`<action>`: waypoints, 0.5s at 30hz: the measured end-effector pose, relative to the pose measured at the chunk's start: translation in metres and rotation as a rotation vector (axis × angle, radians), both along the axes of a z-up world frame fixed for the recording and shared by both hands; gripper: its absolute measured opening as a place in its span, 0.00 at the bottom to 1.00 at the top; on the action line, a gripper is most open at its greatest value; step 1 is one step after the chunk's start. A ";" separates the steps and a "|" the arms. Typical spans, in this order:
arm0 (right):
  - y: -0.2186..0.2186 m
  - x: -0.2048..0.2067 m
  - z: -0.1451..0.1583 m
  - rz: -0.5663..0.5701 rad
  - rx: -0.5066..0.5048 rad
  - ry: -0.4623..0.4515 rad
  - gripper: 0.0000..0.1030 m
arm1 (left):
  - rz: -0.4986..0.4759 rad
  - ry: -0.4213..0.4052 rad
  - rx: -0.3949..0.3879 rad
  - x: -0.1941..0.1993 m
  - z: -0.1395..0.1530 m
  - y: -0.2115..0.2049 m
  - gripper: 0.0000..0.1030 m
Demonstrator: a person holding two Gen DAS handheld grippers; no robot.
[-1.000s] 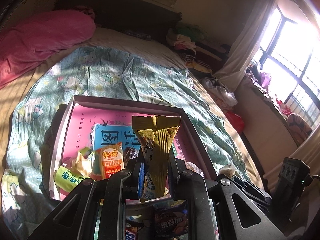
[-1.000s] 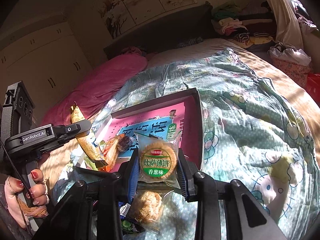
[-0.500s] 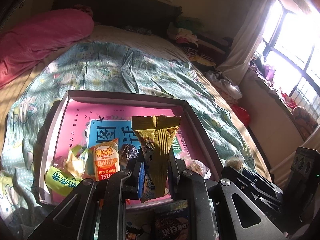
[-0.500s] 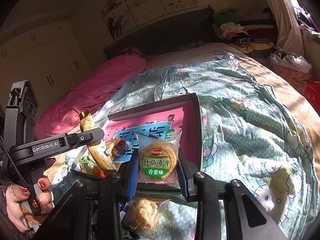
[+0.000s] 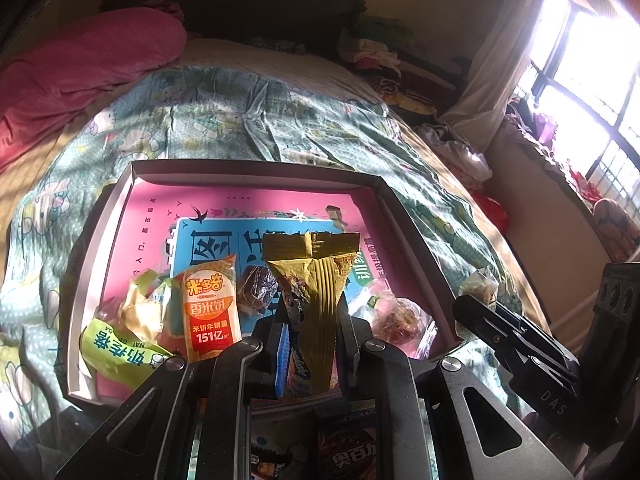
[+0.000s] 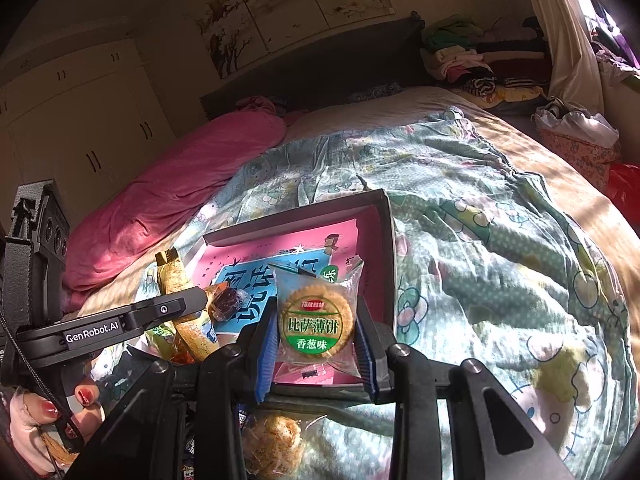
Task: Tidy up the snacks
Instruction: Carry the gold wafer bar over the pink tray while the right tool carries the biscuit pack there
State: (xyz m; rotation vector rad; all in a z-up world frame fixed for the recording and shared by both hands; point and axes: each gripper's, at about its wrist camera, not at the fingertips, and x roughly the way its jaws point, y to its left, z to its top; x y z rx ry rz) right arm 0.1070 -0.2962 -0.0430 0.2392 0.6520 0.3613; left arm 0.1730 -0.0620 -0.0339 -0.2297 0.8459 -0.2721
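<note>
My left gripper (image 5: pixel 310 344) is shut on a gold snack packet (image 5: pixel 316 280), held upright over the near edge of a shallow grey box (image 5: pixel 256 168) with a pink and blue bottom. That gold snack packet (image 6: pixel 180 292) and the left gripper (image 6: pixel 176 308) also show at the left of the right wrist view. My right gripper (image 6: pixel 316 344) is shut on a round cracker packet (image 6: pixel 316 322) with a green label, held above the grey box (image 6: pixel 390 240) at its near right corner. Several snacks lie in the box, among them an orange rice cracker packet (image 5: pixel 210 304).
The box lies on a teal cartoon-print quilt (image 6: pixel 500 260) on a bed. A pink blanket (image 5: pixel 80 64) is bunched at the far left. More packets lie near me outside the box: a puffed snack (image 6: pixel 272 440) and a dark chocolate packet (image 5: pixel 352 456). A hand (image 6: pixel 48 420) holds the left gripper.
The left gripper with the gold packet has come down and forward over the box, which now fills more of its view. The right gripper has barely moved with its cracker packet.
</note>
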 end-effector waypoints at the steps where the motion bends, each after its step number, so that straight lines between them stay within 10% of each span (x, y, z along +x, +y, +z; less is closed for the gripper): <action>1: -0.001 0.001 0.000 -0.002 0.000 0.001 0.34 | -0.001 0.004 0.000 0.000 -0.001 0.000 0.18; 15: 0.010 0.010 -0.003 0.023 -0.057 -0.013 0.34 | -0.014 0.024 0.026 -0.001 -0.005 -0.004 0.18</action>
